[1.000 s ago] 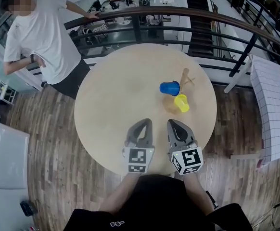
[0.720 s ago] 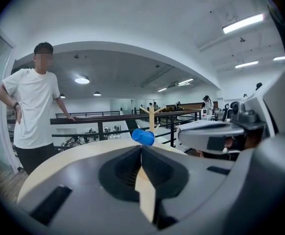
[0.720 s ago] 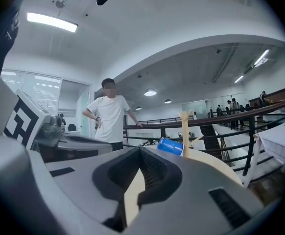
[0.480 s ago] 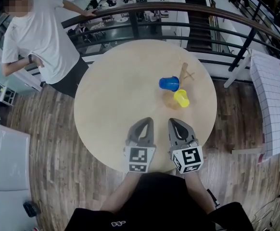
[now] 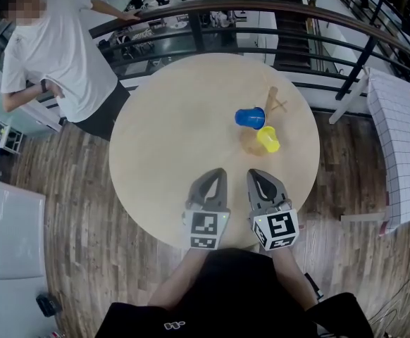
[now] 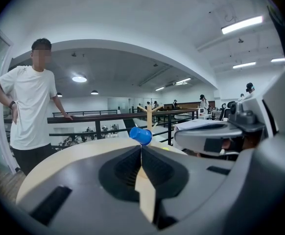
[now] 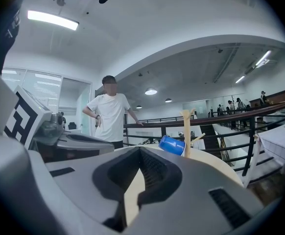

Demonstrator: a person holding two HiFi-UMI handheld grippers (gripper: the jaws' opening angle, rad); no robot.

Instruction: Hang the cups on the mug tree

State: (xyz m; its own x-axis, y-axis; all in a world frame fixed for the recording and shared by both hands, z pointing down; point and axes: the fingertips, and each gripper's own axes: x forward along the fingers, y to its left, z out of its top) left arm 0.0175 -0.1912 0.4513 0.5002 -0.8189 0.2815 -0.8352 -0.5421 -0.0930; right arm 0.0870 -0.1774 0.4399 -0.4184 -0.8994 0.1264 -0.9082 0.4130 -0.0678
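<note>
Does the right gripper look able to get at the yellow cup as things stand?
Probably yes. Only bare table lies between the right gripper and the yellow cup; its jaws are shut, so they must open first.

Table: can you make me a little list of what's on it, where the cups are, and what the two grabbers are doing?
table: round, wooden
mug tree: upright, on the far right part of the table
blue cup: tilted, up on the tree, off the table
yellow cup: low by the tree's foot; hung or not, cannot tell
left gripper: shut, empty, over the near edge
right gripper: shut, empty, beside the left one
person: white shirt, standing at the railing
</note>
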